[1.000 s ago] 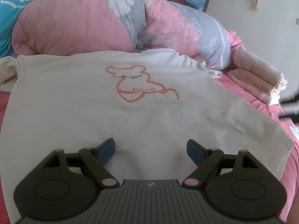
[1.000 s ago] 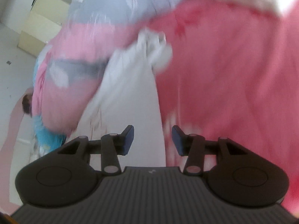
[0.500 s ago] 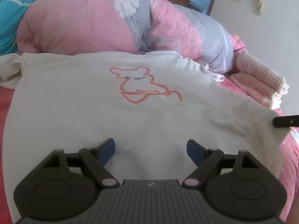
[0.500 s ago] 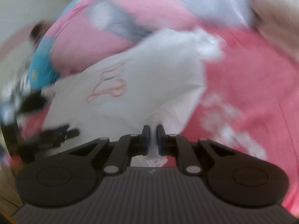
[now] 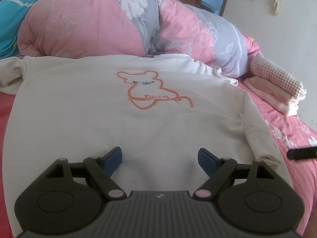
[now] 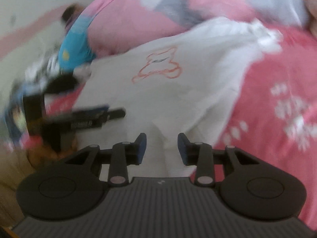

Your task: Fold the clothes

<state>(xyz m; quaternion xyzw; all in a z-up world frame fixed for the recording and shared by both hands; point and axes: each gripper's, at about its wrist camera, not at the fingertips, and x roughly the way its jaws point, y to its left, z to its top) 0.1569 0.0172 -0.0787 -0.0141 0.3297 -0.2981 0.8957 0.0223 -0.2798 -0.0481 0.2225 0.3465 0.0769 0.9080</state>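
A cream sweatshirt [image 5: 95, 119] with an orange bear outline lies flat on the pink bed, collar towards the far side. Its right sleeve [image 5: 257, 138] is folded in along the right edge. My left gripper [image 5: 159, 156] stands open just above the lower part of the shirt, nothing between its pads. In the right wrist view the sweatshirt [image 6: 178, 91] is blurred. My right gripper [image 6: 162, 148] is over the sleeve end; its jaws are opening, with cloth lying loose between them and not pinched. One right gripper finger [image 5: 301, 152] shows at the right edge of the left wrist view.
A rolled pink and grey flowered duvet [image 5: 99, 23] lies along the far side, touching the collar. Folded pink and checked clothes [image 5: 277, 91] are stacked at the far right. Pink flowered sheet [image 5: 297, 178] shows to the right. The left gripper [image 6: 89, 117] appears at the left in the right wrist view.
The right gripper swung over, shut on the sleeve and laid it along the shirt's right edge; now its jaws have parted. The left gripper has kept still.
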